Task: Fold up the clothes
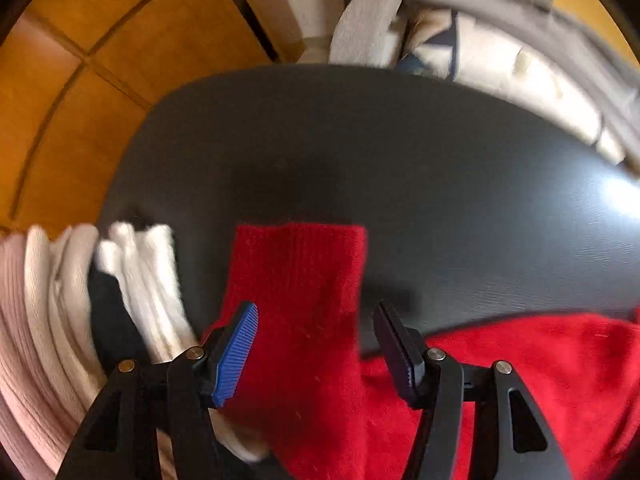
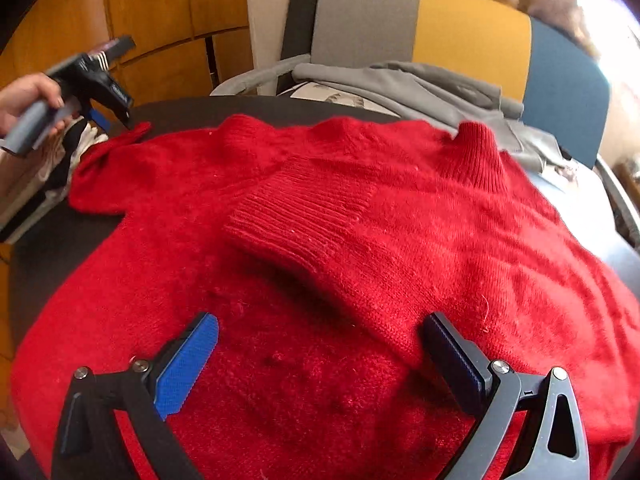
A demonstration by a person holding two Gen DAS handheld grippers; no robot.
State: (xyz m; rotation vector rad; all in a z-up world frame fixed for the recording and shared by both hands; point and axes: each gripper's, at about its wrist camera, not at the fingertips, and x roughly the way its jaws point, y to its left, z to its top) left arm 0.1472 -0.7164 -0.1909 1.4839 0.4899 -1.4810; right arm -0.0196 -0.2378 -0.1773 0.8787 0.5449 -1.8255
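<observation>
A red knitted sweater (image 2: pixel 360 240) lies spread over the dark round table (image 2: pixel 180 108). One sleeve is folded across its body, and the ribbed cuff (image 2: pixel 304 208) rests near the middle. My right gripper (image 2: pixel 320 344) hovers open just above the sweater's near part, nothing between its fingers. The other sleeve (image 1: pixel 296 280) stretches out to the left on the table. My left gripper (image 1: pixel 316 328) stands open right over this sleeve, a finger on each side of it. The left gripper (image 2: pixel 104 108) also shows in the right wrist view, held by a hand (image 2: pixel 24 96) above the sleeve's end.
A pile of white and pale pink folded clothes (image 1: pixel 60 300) sits at the table's left edge. A grey garment (image 2: pixel 420 88) lies behind the sweater on a chair with grey, yellow and blue panels (image 2: pixel 460 32). Orange wooden cabinets (image 1: pixel 100 80) stand beyond the table.
</observation>
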